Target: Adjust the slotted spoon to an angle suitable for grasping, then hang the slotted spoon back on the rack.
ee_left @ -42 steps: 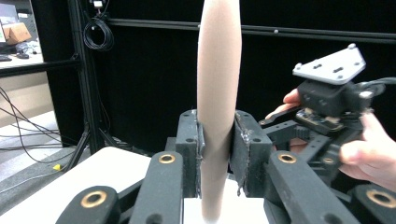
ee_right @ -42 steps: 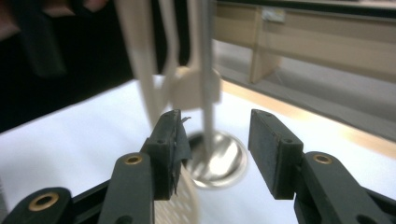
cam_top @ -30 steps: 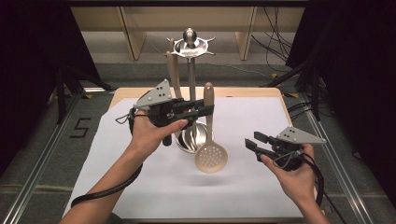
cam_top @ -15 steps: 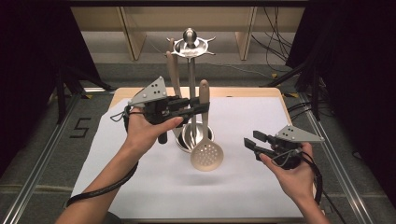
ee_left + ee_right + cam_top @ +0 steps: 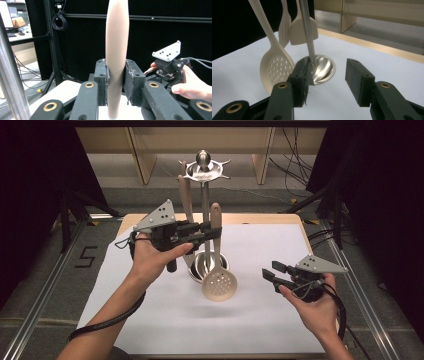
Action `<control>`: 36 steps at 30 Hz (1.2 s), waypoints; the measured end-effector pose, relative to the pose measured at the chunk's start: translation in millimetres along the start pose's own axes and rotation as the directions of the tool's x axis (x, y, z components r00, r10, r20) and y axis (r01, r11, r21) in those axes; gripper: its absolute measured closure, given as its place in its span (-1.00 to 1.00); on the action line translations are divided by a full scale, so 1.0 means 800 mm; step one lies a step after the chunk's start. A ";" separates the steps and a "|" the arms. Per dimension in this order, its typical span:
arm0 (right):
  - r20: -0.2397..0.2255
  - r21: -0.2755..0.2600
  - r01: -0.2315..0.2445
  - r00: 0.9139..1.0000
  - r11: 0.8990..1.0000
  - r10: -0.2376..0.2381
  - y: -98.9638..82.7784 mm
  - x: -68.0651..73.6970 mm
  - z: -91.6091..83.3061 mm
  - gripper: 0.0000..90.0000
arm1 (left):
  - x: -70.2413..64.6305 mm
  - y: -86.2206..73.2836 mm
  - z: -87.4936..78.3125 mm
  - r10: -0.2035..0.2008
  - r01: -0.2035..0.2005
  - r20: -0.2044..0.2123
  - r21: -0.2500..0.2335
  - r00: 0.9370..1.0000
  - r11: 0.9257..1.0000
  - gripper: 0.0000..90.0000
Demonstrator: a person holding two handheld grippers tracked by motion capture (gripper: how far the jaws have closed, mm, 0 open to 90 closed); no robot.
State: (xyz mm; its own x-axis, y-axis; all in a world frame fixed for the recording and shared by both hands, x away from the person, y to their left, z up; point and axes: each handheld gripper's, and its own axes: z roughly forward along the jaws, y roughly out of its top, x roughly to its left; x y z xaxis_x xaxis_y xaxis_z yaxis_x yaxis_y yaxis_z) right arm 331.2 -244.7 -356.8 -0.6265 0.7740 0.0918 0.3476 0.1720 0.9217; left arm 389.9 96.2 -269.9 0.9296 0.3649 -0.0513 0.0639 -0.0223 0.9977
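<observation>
A beige slotted spoon hangs upright above the white sheet, its perforated bowl low and its handle rising between my left jaws. My left gripper is shut on that handle, just in front of the steel utensil stand. The stand's pole rises from a round shiny base. Two more beige utensils, a slotted turner and a spatula, hang on the stand behind the pole. My right gripper stands open at the right of the spoon, nothing between its jaws.
A white sheet covers the wooden table. Dark curtains and metal frame legs flank the table; cables lie on the floor at the back right. A wooden shelf frame stands behind the stand.
My left gripper has lifted the slotted spoon a little and drawn it slightly left, so its bowl hangs higher over the sheet. The right gripper has stayed in place.
</observation>
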 end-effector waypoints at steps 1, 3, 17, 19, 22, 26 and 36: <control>0.009 0.001 -0.022 1.000 1.000 0.022 0.000 0.002 -0.001 0.21 | 0.000 0.000 0.000 0.002 -0.002 0.001 0.001 1.000 1.000 0.63; 0.006 0.003 -0.029 1.000 1.000 0.028 0.001 0.003 -0.001 0.21 | -0.001 0.001 -0.001 0.001 -0.001 -0.001 -0.001 1.000 1.000 0.64; -0.011 0.002 0.006 1.000 1.000 -0.006 0.000 -0.003 -0.003 0.21 | 0.007 0.005 0.001 -0.012 0.012 -0.003 -0.002 1.000 1.000 0.64; -0.012 0.007 -0.004 1.000 1.000 0.004 -0.001 -0.002 -0.004 0.21 | 0.006 0.006 0.001 -0.005 0.005 -0.004 0.001 1.000 1.000 0.64; -0.004 0.006 0.009 1.000 1.000 -0.009 -0.001 -0.005 -0.004 0.21 | 0.008 0.006 0.000 -0.002 0.002 0.011 0.005 1.000 1.000 0.64; 0.007 0.007 0.012 1.000 1.000 -0.012 0.001 -0.007 -0.002 0.20 | 0.011 0.009 -0.003 0.003 -0.003 0.010 0.008 1.000 1.000 0.64; -0.009 0.017 -0.023 1.000 1.000 0.023 -0.003 -0.004 0.000 0.20 | 0.014 0.012 -0.005 0.008 -0.008 0.011 0.011 1.000 1.000 0.64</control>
State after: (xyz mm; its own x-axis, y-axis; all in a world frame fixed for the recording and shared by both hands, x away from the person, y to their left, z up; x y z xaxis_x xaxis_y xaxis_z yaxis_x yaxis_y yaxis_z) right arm 331.9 -247.6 -359.4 -0.6242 0.7725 0.1166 0.3739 0.1644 0.9128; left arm 399.0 103.9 -260.5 0.9341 0.3541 -0.0442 0.0607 -0.0355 0.9975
